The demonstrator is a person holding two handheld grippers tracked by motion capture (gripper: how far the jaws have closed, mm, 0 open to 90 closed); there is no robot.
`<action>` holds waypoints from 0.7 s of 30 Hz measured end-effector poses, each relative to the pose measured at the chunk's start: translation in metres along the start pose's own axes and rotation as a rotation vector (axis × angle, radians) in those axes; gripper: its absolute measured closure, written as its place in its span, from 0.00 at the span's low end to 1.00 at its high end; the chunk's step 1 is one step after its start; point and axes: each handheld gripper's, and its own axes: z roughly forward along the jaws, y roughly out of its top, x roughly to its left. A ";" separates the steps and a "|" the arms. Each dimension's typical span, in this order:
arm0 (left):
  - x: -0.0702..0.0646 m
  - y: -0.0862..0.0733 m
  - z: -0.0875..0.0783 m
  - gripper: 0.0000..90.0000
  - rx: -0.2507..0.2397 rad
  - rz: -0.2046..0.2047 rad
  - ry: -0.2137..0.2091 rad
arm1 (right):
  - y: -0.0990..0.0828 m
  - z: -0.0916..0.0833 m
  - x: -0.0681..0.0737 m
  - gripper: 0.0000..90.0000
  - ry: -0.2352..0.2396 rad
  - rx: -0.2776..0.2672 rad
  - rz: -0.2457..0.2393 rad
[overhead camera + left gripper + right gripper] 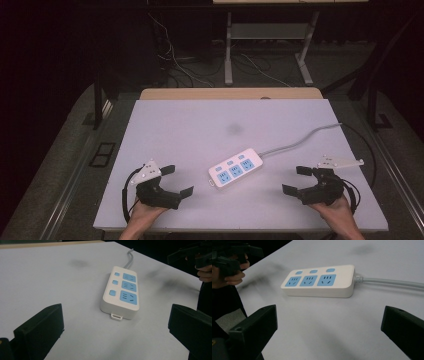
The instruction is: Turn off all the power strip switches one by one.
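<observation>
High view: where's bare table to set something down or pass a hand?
The whole far half of the table, beyond the power strip, is bare apart from a faint smudge. Free too: the near strips between the left tool and the strip, and between the strip and the right tool. Crowded: centre-right, where the cable runs to the right edge.

i can't read any text, label, brand or number from where i hold my tongs. the power strip (236,169) has plain blue socket faces and blue buttons with no lettering i can make out, and the table (200,130) carries no print.
</observation>
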 end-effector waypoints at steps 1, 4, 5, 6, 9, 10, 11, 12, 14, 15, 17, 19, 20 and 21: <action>0.000 0.000 0.000 0.00 0.001 0.000 0.000 | 0.000 0.000 0.000 0.00 0.000 0.000 0.000; 0.000 0.000 0.000 0.00 0.001 0.002 -0.002 | 0.000 0.001 0.000 0.00 0.001 0.012 -0.002; 0.000 0.000 0.000 0.00 0.001 0.002 -0.002 | 0.001 0.001 0.000 0.00 0.002 0.013 -0.002; 0.000 0.000 0.000 0.00 0.002 0.001 -0.002 | 0.001 0.001 0.000 0.00 0.003 0.015 0.000; 0.000 -0.001 0.001 0.00 0.002 0.000 -0.002 | 0.001 0.002 0.001 0.00 0.001 0.035 -0.004; 0.000 -0.001 0.001 0.00 0.003 0.001 -0.001 | 0.001 0.003 0.001 0.00 -0.001 0.041 -0.008; 0.000 -0.001 0.001 0.00 0.003 0.000 -0.001 | 0.001 0.003 0.001 0.00 -0.002 0.050 -0.009; 0.000 -0.001 0.001 0.00 0.002 -0.001 -0.002 | 0.001 0.004 0.001 0.00 -0.002 0.054 -0.009; 0.000 -0.001 0.001 0.00 0.003 0.001 -0.003 | 0.001 0.004 0.001 0.00 -0.001 0.062 -0.012; 0.000 -0.001 0.001 0.00 0.003 0.000 -0.003 | 0.002 0.005 0.001 0.00 -0.001 0.066 -0.011; 0.000 -0.001 0.001 0.00 0.004 -0.001 -0.003 | 0.003 0.006 0.001 0.00 0.000 0.077 -0.010; 0.000 -0.001 0.001 0.00 0.002 -0.004 -0.004 | 0.004 0.007 0.001 0.00 -0.001 0.088 -0.013; 0.000 -0.001 0.001 0.00 0.002 -0.001 -0.003 | 0.005 0.007 0.001 0.00 0.000 0.092 -0.016; 0.000 -0.001 0.001 0.00 0.002 -0.001 -0.003 | 0.006 0.007 0.001 0.00 0.000 0.098 -0.018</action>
